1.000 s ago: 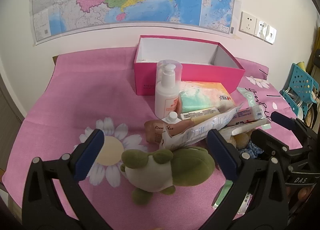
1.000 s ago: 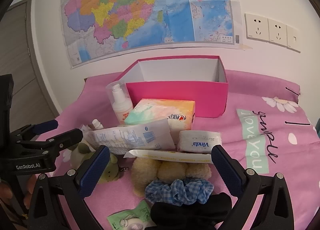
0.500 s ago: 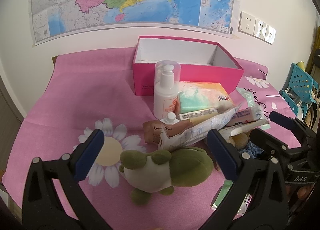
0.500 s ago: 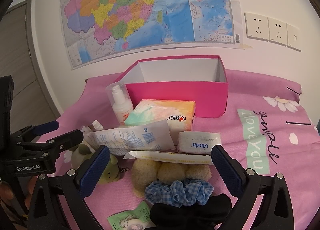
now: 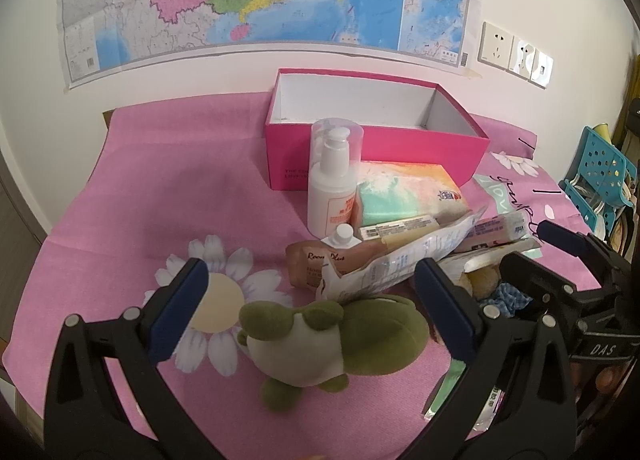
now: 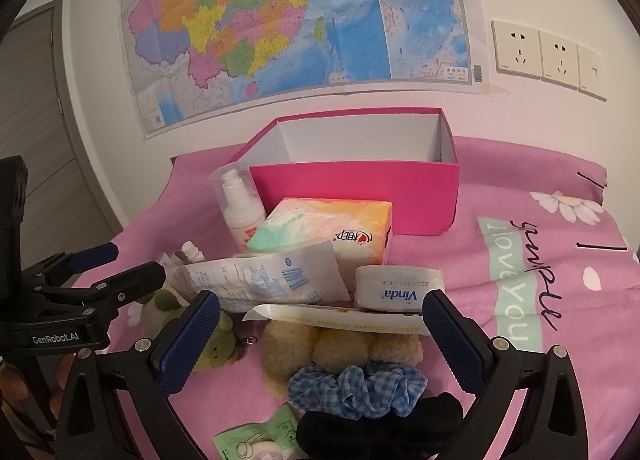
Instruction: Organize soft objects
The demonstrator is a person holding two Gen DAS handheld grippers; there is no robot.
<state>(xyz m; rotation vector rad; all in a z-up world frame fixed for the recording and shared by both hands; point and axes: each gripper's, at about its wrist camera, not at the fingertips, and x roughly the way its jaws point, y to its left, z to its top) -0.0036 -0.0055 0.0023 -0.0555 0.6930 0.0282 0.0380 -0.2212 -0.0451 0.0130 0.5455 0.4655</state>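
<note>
Nearest to me, my left gripper [image 5: 310, 308] is wide open with the green plush [image 5: 340, 334] lying between its fingers, not touched. My right gripper [image 6: 320, 340] is wide open too, above the black scrunchie [image 6: 384, 424] and the blue checked scrunchie [image 6: 356, 384]. Just behind these lies a beige plush [image 6: 336, 344], partly under a long packet [image 6: 344, 318]. Further back I see a crumpled white bag [image 6: 264, 280], a Vinda tissue pack [image 6: 400, 288] and a colourful tissue box [image 6: 328, 228]. The pump bottle [image 5: 334, 180] stands upright beside that box. Farthest is the pink box [image 6: 356, 196], open, on the pink cloth [image 5: 180, 180] below the wall map [image 6: 296, 20].
</note>
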